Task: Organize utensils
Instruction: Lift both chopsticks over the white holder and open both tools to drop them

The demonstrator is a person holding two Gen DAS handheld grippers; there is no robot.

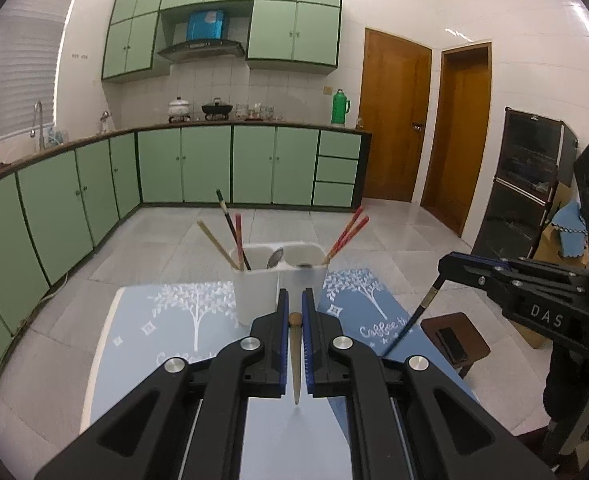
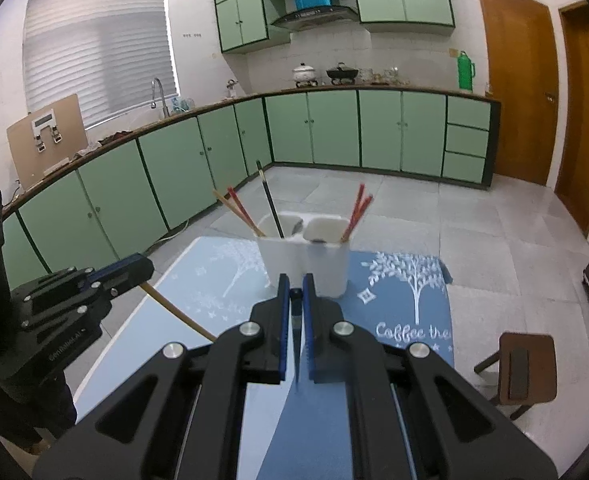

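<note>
A white two-compartment utensil holder (image 1: 278, 280) (image 2: 306, 264) stands on the blue tablecloth and holds several chopsticks and a metal spoon (image 1: 275, 258). My left gripper (image 1: 295, 300) is shut on a tan wooden chopstick (image 1: 295, 356), held above the table just in front of the holder; it also shows in the right wrist view (image 2: 178, 314). My right gripper (image 2: 295, 284) is shut on a dark chopstick (image 2: 295, 336), also seen in the left wrist view (image 1: 414, 320), to the right of the holder.
The table (image 1: 106, 320) carries a blue cloth (image 2: 406, 304) with white trees. A small wooden stool (image 2: 526, 368) with a dark phone stands to the right. Green kitchen cabinets (image 1: 206, 164) line the far walls. A black cabinet (image 1: 530, 184) is at right.
</note>
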